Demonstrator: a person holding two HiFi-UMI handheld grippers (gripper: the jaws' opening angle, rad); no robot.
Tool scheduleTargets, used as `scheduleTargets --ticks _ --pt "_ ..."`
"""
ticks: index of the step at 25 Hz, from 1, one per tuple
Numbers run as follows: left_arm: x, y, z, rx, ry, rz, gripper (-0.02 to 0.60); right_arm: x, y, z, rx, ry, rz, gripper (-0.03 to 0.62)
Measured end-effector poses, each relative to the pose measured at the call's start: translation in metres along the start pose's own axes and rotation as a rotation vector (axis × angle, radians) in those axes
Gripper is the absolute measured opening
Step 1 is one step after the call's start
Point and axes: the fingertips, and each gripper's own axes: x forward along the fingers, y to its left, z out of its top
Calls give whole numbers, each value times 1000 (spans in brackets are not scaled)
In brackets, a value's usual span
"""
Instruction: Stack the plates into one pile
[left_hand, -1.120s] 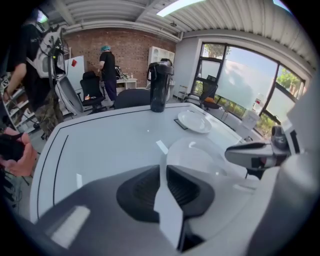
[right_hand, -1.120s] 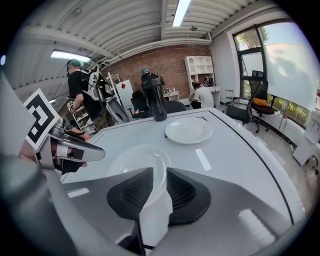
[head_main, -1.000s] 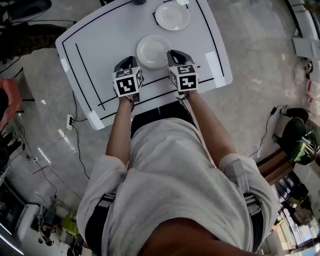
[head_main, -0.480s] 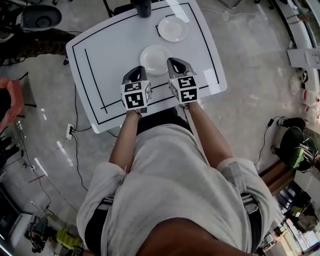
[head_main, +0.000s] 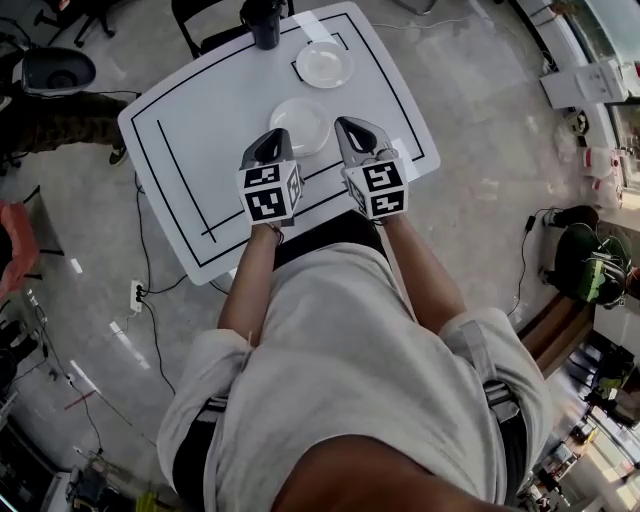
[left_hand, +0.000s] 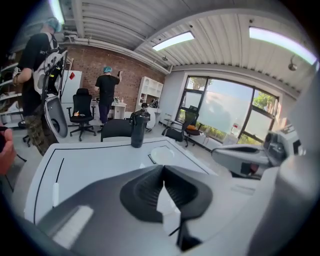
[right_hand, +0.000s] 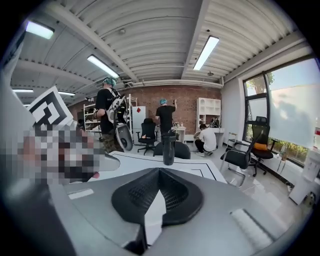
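Two white plates lie apart on the white table (head_main: 200, 130). The near plate (head_main: 299, 125) sits just ahead of both grippers; the far plate (head_main: 323, 64) rests inside a small black-lined box, also seen as the far plate (left_hand: 162, 154). My left gripper (head_main: 271, 146) hovers above the table at the near plate's left-front edge, jaws shut and empty. My right gripper (head_main: 351, 127) hangs beside the plate's right edge, likewise shut on nothing. Shut left gripper (left_hand: 163, 168) and right gripper (right_hand: 160, 171) show closed jaws with only table beyond.
A black bottle (head_main: 264, 20) stands at the table's far edge, seen again as the bottle (right_hand: 169, 147). A black chair (head_main: 215, 30) stands behind it. People stand and sit in the room beyond. Cables (head_main: 150, 270) run over the floor left of the table.
Both grippers have lifted off the table beside the near plate and look larger in the head view. The near plate stays where it was.
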Motion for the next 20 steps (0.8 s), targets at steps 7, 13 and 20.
scheduleTargets --ticks 7,13,20 --pt "19 -10 19 -36 1 0 3 -12 -51 40 13 -9 -30 0" --pt "66 -30 48 -77 2 45 3 23 -113 50 -10 -6 76 0" --pt "116 -42 48 -93 74 139 3 74 -160 21 12 36 200 0"
